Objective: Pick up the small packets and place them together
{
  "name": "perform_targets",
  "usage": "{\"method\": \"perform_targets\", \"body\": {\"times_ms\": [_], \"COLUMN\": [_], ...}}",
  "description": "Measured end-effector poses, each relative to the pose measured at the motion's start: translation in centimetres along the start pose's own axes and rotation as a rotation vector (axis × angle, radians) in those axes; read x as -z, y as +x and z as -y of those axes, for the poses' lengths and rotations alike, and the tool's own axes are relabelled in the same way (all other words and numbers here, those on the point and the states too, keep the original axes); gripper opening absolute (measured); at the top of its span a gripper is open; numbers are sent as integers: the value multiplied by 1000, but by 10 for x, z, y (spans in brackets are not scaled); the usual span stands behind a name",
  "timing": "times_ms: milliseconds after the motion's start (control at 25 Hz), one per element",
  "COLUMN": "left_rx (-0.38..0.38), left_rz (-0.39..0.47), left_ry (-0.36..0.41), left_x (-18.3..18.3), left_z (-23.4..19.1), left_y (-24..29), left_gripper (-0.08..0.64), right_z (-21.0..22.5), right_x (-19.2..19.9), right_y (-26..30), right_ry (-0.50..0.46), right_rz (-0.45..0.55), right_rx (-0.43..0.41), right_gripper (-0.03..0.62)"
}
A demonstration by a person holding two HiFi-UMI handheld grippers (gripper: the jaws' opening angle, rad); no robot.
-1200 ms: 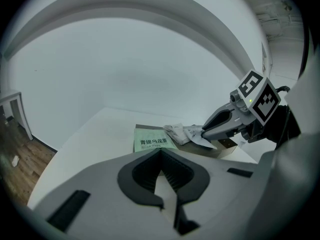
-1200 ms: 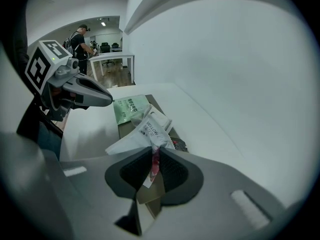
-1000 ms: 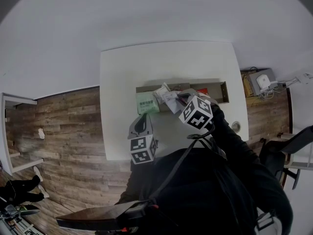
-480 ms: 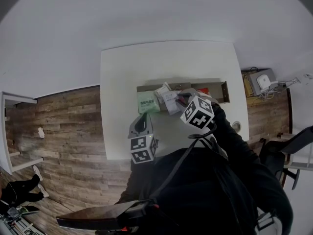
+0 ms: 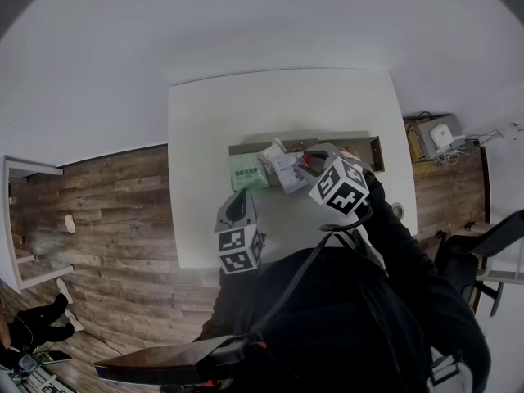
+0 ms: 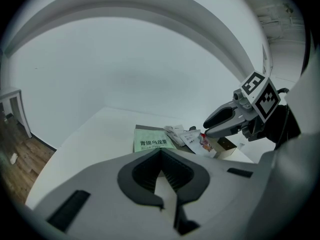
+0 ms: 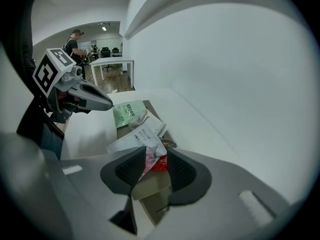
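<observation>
A shallow cardboard tray (image 5: 372,150) lies on the white table (image 5: 205,121). In it are a green packet (image 5: 246,173) (image 6: 152,141) (image 7: 127,113), white packets (image 5: 282,168) (image 6: 196,138) and a red one (image 7: 160,163). My right gripper (image 5: 311,160) (image 6: 211,126) (image 7: 152,151) hovers over the tray with its jaws opening. The corner of a white packet with red print (image 7: 143,134) lies loosely between them, and the pads do not press on it. My left gripper (image 5: 238,206) (image 6: 161,152) (image 7: 103,103) waits near the table's front edge, shut and empty, pointing at the green packet.
The tray's right end (image 7: 150,189) holds only the red packet. A white wall rises behind the table. Wood floor (image 5: 106,211) lies to the left. Right of the table stand a box with a device (image 5: 434,137) and a chair (image 5: 491,252). A person (image 7: 75,41) is far off.
My right gripper has drawn slightly right and its jaws have spread off the white packet, which stays in the tray. The left gripper has not moved.
</observation>
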State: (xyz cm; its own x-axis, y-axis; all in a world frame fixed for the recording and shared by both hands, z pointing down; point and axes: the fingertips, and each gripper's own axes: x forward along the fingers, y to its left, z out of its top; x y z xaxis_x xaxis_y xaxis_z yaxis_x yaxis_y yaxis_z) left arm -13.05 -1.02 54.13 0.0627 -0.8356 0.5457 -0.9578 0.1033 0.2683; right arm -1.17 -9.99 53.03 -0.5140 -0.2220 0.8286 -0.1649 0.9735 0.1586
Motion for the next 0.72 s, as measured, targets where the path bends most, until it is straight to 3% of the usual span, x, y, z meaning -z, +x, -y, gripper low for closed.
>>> {"method": "perform_targets", "body": {"times_ms": [160, 480, 720], "left_rx": [12, 56, 91], "left_rz": [16, 91, 207], "left_ry": [3, 52, 28], "left_x": [-7, -47, -99], "left_z": [7, 29, 44], "left_y": [1, 0, -14], "left_gripper": [-2, -2, -2], "right_z": [20, 76, 89], "right_x": [-5, -22, -26], "right_y": [-19, -84, -124], "right_ry": [71, 382, 570], "right_rz": [80, 395, 606], "right_rx": [55, 211, 189], "right_gripper": [126, 124, 105]}}
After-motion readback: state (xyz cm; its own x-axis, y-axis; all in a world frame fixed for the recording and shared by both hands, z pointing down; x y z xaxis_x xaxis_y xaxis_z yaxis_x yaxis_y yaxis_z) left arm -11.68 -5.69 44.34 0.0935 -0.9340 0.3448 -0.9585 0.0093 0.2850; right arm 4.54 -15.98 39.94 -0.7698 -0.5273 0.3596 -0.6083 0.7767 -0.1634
